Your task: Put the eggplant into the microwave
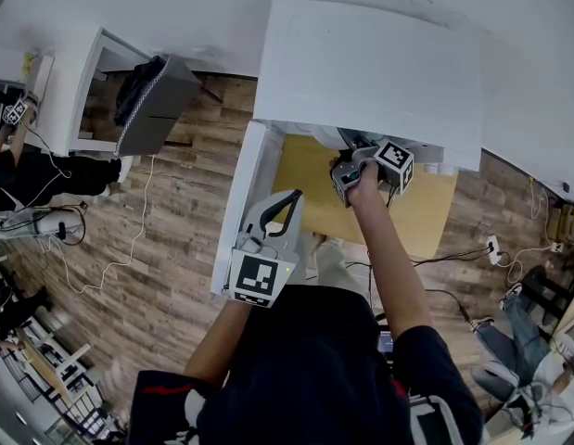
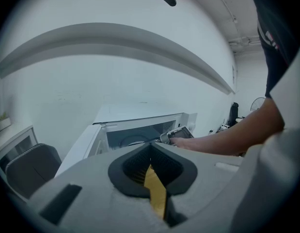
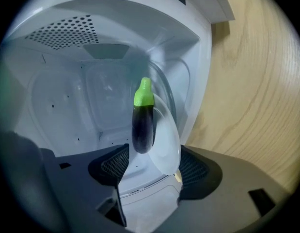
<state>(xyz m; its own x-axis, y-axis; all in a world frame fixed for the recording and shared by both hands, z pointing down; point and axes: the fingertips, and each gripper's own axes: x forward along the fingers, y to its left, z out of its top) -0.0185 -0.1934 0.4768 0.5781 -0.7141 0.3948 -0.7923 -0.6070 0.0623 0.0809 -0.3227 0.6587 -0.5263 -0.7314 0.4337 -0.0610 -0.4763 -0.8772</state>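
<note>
Resting eggplant (image 3: 143,121) beyond right tool (image 3: 150,162)

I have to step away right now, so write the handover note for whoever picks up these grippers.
Left gripper: shut, empty, beside the open door.
Right gripper: open, reaching into the microwave, not touching the eggplant.
Eggplant: lies on the glass turntable inside.
Done: eggplant is in.
Left: draw the right gripper out.
</note>
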